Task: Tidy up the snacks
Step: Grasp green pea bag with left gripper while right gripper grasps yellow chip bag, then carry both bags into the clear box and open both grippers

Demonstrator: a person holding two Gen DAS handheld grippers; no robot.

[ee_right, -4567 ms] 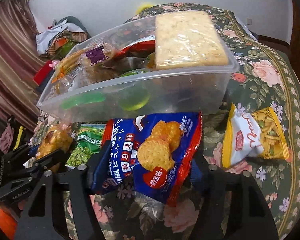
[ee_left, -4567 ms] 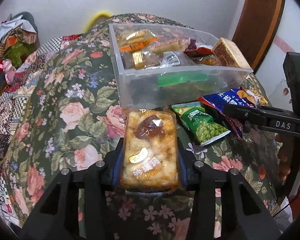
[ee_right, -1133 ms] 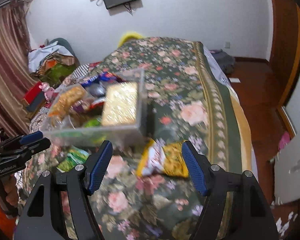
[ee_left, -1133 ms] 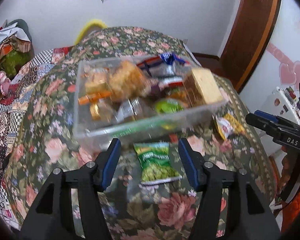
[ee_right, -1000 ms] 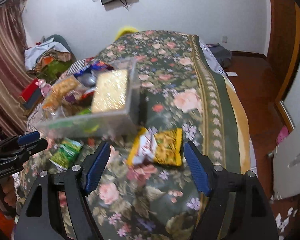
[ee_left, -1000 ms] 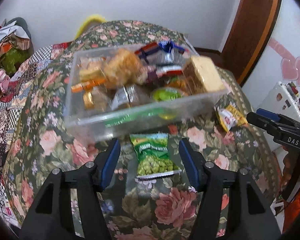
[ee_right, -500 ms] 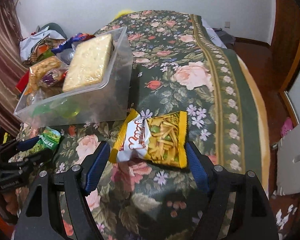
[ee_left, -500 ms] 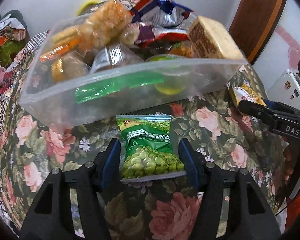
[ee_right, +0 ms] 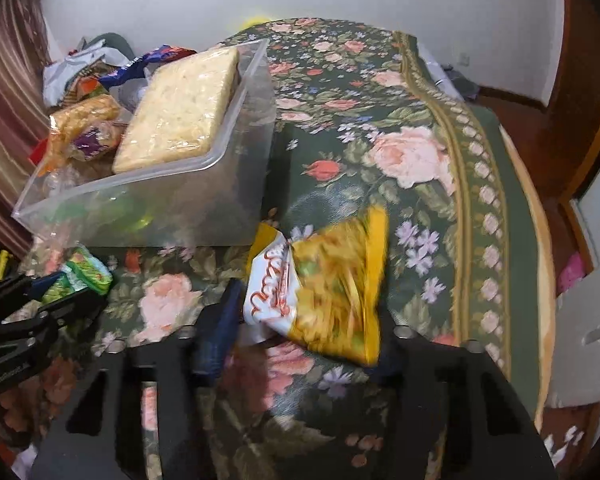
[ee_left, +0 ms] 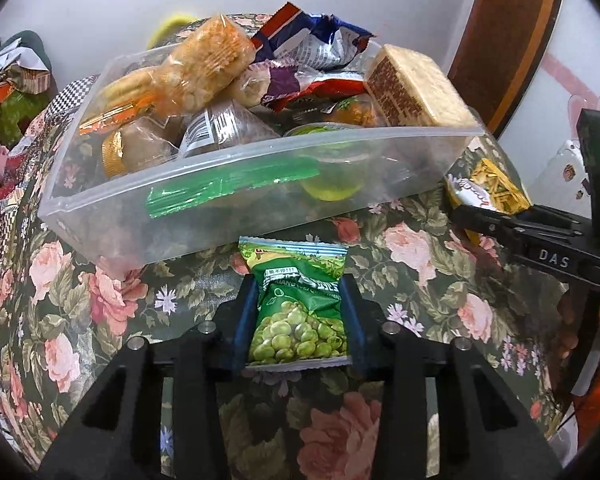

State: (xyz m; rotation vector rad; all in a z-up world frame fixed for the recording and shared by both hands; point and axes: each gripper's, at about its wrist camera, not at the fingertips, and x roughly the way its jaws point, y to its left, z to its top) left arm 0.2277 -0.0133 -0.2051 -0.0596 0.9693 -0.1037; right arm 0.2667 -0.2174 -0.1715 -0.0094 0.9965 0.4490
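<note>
Green pea packet (ee_left: 298, 312) pinched by our just-closed left gripper (ee_left: 299, 318), and yellow chip bag (ee_right: 332, 280) by the right gripper (ee_right: 300, 332), could slip off the heaped clear bin (ee_left: 260, 200).

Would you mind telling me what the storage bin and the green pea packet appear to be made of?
Storage bin: apparently rigid plastic, cloudy translucent, since its contents show through the wall. Green pea packet: probably thin glossy printed film, judging by its crimped, serrated end seals.

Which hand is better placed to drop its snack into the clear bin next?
Left, probably: the left gripper squarely grips the pea packet right before the bin.
</note>
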